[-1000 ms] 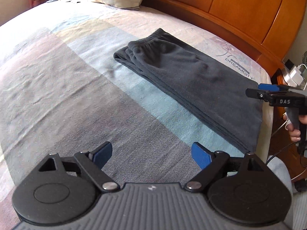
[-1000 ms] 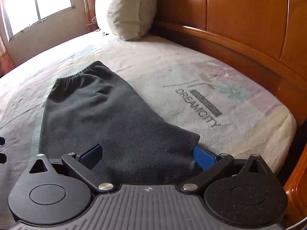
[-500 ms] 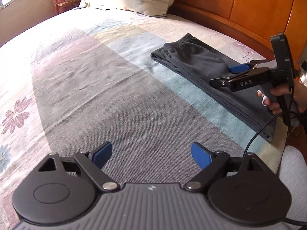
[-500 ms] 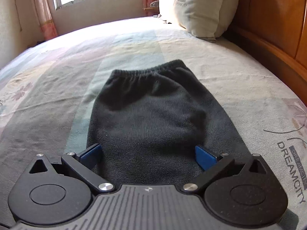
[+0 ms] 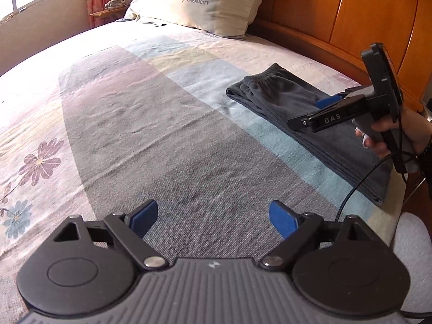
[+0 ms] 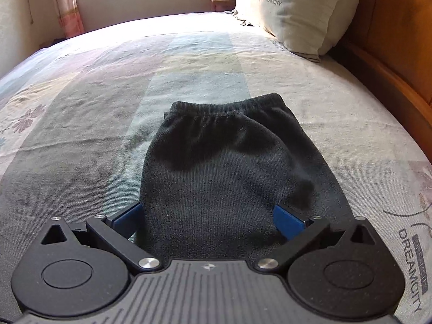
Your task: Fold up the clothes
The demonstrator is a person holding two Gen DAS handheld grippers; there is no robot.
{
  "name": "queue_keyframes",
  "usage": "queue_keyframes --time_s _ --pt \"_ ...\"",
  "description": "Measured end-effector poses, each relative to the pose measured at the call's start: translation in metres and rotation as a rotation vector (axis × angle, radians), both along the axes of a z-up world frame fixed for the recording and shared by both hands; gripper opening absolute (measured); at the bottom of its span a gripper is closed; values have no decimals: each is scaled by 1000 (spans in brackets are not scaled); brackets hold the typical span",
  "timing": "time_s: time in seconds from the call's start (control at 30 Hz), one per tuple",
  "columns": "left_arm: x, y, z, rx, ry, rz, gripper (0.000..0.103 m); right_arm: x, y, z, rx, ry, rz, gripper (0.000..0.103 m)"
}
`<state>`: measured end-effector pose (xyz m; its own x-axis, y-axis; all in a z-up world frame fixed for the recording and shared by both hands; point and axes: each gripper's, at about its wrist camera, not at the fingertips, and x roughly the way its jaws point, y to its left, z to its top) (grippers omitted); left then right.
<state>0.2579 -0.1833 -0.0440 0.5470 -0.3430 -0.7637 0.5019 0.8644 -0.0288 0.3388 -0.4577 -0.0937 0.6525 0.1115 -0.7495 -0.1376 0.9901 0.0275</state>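
Dark grey folded trousers (image 5: pixel 280 102) lie on the bed near the right edge, waistband toward the pillow. In the right wrist view the trousers (image 6: pixel 232 172) stretch away from me, elastic waistband at the far end. My right gripper (image 6: pixel 209 217) hovers open over their near end, blue pads apart on either side, nothing pinched. From the left wrist view the right gripper (image 5: pixel 310 113) is seen side-on above the trousers, a hand (image 5: pixel 391 132) holding its handle. My left gripper (image 5: pixel 213 214) stands open over bare bedsheet, left of the trousers.
A striped floral bedsheet (image 5: pixel 135 124) covers the bed. A cream pillow (image 5: pixel 202 0) leans on the wooden headboard (image 5: pixel 364 13) at the back right. A window and curtain (image 6: pixel 67 2) are at the far side. A black cable (image 5: pixel 359 183) hangs from the right gripper.
The right gripper swung in from the bed's edge to line up over the trousers lengthwise. My left gripper drew back and away from the trousers. Both stayed open.
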Motion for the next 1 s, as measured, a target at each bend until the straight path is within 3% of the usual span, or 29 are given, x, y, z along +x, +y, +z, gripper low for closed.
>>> queue_keyframes --time_s 0.07,0.17,0.3,0.43,0.57,0.7,0.83,0.93,1.0 --pt "-1 2 1 8 -7 14 90 1 1 6 17 -10 3 103" --pt "-4 7 4 3 -17 30 90 5 -1 23 68 -107 34 103" --pt "-7 15 6 -2 -27 50 90 32 4 33 110 -162 97 103" --pt "-7 31 4 -3 -23 94 90 69 26 22 143 -139 187 103" --pt "-6 46 1 -5 -19 134 90 96 49 -6 112 -79 199 103" --pt "-5 54 0 -15 -26 145 90 90 50 5 66 -91 224 103" --pt "-4 53 -4 -20 -26 143 91 80 22 23 58 -168 125 103" --pt "-6 50 -3 -17 -29 140 91 98 -1 6 26 -108 -32 103" --pt "-10 48 0 -6 -43 148 91 105 -9 -1 51 -81 -71 103"
